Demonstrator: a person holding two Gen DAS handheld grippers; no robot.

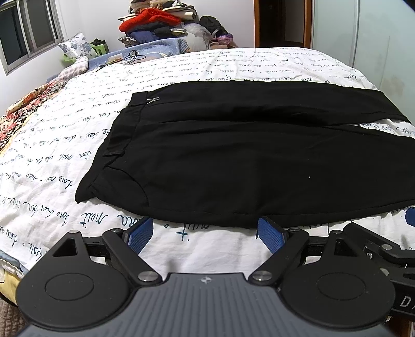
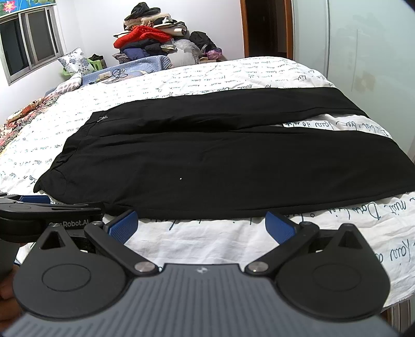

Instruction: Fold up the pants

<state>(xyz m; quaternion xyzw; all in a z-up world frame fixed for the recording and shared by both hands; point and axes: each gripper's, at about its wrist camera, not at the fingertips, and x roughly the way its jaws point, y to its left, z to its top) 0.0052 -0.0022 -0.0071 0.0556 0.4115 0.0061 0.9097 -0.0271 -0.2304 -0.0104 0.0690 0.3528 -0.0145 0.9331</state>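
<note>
Nearest in, the left gripper [image 1: 205, 228] hangs over the front edge of the bed, jaws spread wide, blue pads [image 1: 141, 230] angled outward and nothing between them, only white sheet underneath. Over at three o'clock in the left wrist view, the black frame of the other tool pokes in at the edge. The right gripper [image 2: 201, 224] matches it: jaws wide apart, empty, poised above the sheet just short of the cloth. In its view the left tool sits at nine o'clock, lying just beside the cloth's near corner.

Straight ahead at twelve o'clock lie the black pants [image 1: 233, 155], spread flat on the bedsheet [image 1: 64, 145], white with handwriting printed all over it. The waistband [image 1: 122, 134] points toward nine o'clock, with a small metal clip [image 1: 153, 99] at its far end. The legs run off toward three o'clock, side by side, splitting apart near the cuffs so a wedge of sheet shows between them. The near hem line sits just past both sets of fingertips, not touched. A tiny white speck [image 1: 310, 177] rests on the near leg.

Further back, at ten o'clock, a flowered quilt [image 1: 31, 103] bunches at the bed's edge, a patterned pillow [image 1: 76, 46] behind it. At twelve o'clock rises a pile of clothes [image 1: 153, 23] with a red knit in it. A window [image 1: 28, 31] sits at ten o'clock, a dark doorway [image 1: 281, 23] at one o'clock.
</note>
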